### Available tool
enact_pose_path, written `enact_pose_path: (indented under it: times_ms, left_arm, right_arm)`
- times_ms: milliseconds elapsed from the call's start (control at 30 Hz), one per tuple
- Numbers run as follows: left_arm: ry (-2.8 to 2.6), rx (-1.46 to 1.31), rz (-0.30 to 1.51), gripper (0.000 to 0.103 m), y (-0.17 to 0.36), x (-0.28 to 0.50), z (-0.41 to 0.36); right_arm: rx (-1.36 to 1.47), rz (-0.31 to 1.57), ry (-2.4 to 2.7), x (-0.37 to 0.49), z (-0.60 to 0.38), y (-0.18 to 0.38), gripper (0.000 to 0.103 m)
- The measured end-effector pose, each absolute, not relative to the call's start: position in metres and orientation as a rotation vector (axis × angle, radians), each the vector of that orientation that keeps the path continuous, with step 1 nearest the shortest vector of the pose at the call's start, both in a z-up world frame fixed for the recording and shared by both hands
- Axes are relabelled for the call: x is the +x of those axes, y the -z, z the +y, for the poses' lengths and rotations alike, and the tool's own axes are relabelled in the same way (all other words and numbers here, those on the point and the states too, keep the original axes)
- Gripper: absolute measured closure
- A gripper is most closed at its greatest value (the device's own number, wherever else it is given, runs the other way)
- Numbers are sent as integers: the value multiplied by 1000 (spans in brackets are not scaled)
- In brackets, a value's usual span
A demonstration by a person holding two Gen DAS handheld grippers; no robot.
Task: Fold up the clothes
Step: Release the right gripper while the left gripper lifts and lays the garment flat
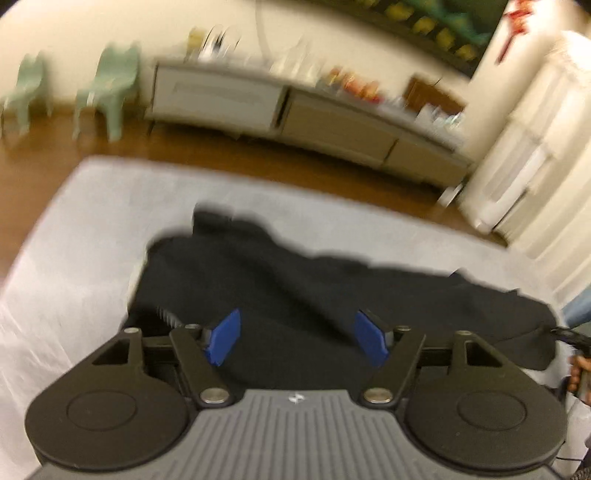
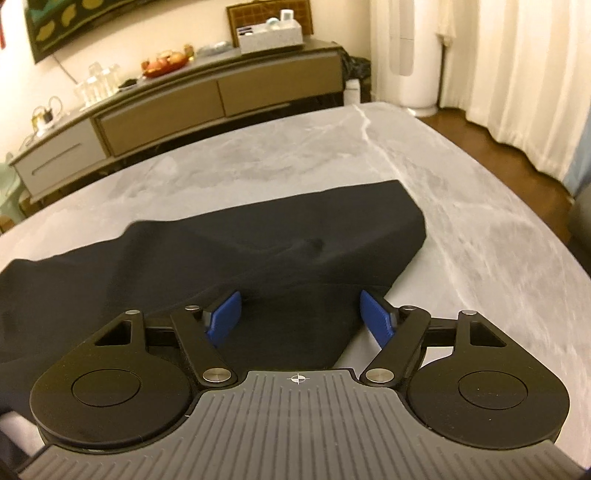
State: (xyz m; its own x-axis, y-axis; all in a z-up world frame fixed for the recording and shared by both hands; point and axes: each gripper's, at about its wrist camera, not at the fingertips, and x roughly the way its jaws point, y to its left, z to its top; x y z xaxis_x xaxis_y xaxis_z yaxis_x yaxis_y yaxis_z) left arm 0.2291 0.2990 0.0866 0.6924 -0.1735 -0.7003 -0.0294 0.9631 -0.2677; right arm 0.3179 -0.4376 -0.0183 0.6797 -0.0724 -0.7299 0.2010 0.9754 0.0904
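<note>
Both jaws apart over the dark navy fabric garment (image 2: 229,251) on the grey marbled desk (image 2: 332,147). Left gripper (image 1: 297,338) view only: blurred pale green chairs (image 1: 107,88). Right gripper (image 2: 301,319) view: garment's far edge.

A long low sideboard (image 2: 192,99) stands along the wall beyond the far edge of the grey bed surface (image 2: 461,229). On its top sit a white organiser box (image 2: 271,35), a red bowl of fruit (image 2: 166,64) and clear glasses (image 2: 98,83). Two pale green chairs (image 1: 107,88) stand left of the sideboard. Cream curtains (image 2: 517,74) hang at the right, with a white tower appliance (image 2: 417,55) beside them.
</note>
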Motion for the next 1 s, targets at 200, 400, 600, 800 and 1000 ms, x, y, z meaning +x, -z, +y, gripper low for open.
enact_pose_path:
  times_ms: [200,400,600,800,1000]
  left_arm:
    - [-174,-110,871,15,-72,323,300]
    - [-288,-63,1063,43,-1,404,286]
    - [-370,-154,796,91,-48,379,296]
    - [-503,-212,706,86,-94,361,335]
    - [-466,-180,858,78,-67,316,336]
  right_arm:
    - [151,801,158,320,-431,22,23]
    - [125,788,110,321,-427,18,73]
    - [53,748,95,345,-406,-2,100]
    - [1,673,128,377,-385,-28,83]
    - [116,740,119,351,-385,-22,36]
